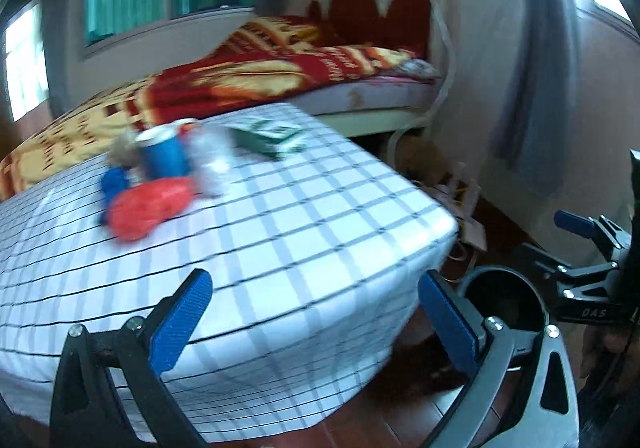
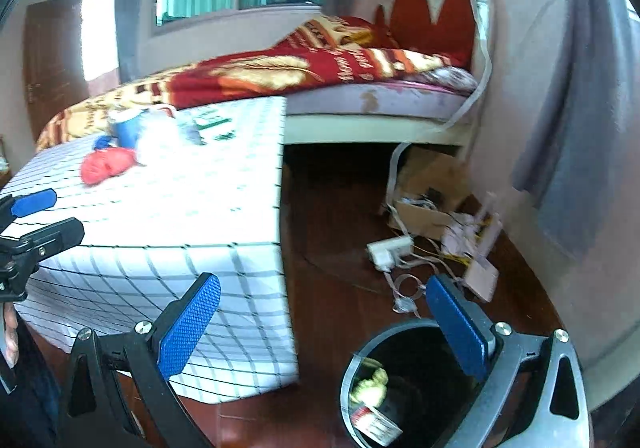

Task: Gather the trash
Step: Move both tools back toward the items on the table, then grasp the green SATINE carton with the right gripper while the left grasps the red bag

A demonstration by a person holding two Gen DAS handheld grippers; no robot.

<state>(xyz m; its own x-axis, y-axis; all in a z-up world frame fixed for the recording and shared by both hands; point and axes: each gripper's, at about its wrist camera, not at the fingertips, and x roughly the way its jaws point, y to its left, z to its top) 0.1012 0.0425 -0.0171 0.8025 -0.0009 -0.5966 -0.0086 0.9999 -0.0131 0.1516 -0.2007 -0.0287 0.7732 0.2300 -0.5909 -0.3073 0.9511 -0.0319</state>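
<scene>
Trash lies on the checked table (image 1: pixel 304 232): a red plastic bag (image 1: pixel 148 210), a blue can (image 1: pixel 162 152), a small blue item (image 1: pixel 114 182), a clear crumpled bottle (image 1: pixel 210 156) and a green-and-white box (image 1: pixel 268 136). My left gripper (image 1: pixel 316 318) is open and holds nothing, low over the table's near corner. My right gripper (image 2: pixel 324 324) is also open with nothing in it, above the floor between the table and a black round bin (image 2: pixel 346 376). The bin holds a yellowish wad (image 2: pixel 370 384) and a red-and-white wrapper (image 2: pixel 376 424). The red bag (image 2: pixel 106 164) also shows in the right wrist view.
A bed with a red and yellow blanket (image 2: pixel 280 72) runs behind the table. A cardboard box (image 2: pixel 428 188), a white power strip (image 2: pixel 390 250) and loose cables lie on the wooden floor by the wall. A grey curtain (image 2: pixel 568 128) hangs at right.
</scene>
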